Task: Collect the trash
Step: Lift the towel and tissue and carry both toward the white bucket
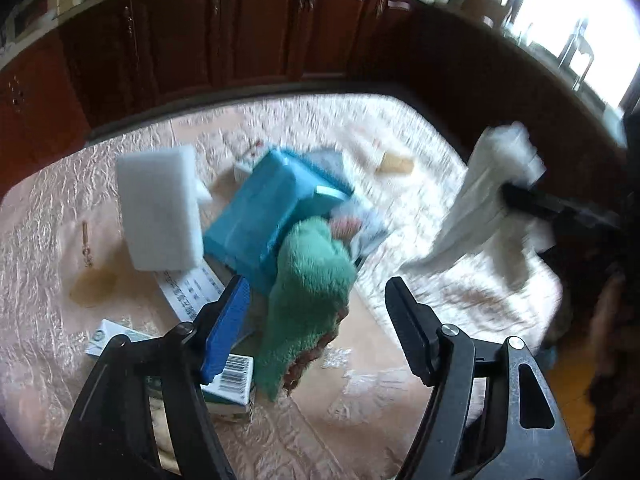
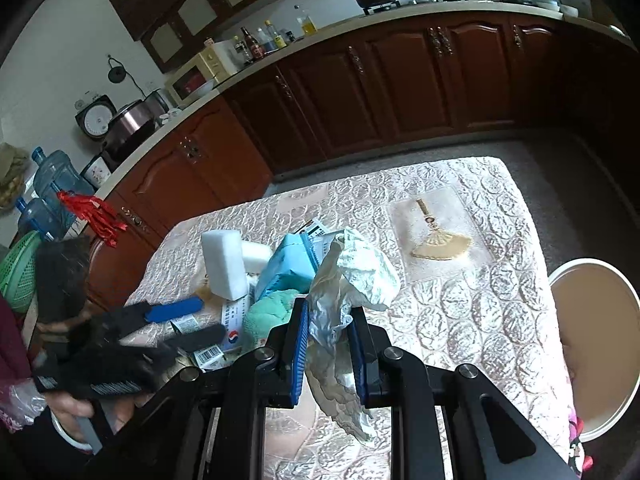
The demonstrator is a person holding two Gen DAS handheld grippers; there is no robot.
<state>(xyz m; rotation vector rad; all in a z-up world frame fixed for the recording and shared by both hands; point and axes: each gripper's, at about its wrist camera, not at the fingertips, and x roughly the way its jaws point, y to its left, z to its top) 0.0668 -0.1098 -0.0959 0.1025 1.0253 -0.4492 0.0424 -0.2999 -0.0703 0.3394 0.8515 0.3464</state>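
My right gripper [image 2: 328, 312] is shut on a crumpled white tissue [image 2: 360, 268] and holds it above the table; it shows blurred in the left wrist view [image 1: 492, 196]. My left gripper [image 1: 316, 292] is open and empty, just above a green fluffy cloth [image 1: 308, 288] in the clutter pile; it also shows at the left of the right wrist view [image 2: 200, 320]. The pile holds a blue packet [image 1: 264, 212], a white foam block [image 1: 160, 208], and small printed cartons [image 1: 232, 376].
The table [image 2: 460, 312] has a quilted pink cover. A gold fan-shaped ornament [image 2: 440, 248] lies at its far right. A round white bin [image 2: 596, 344] stands beside the table's right edge. Dark wood cabinets [image 2: 400, 92] run behind.
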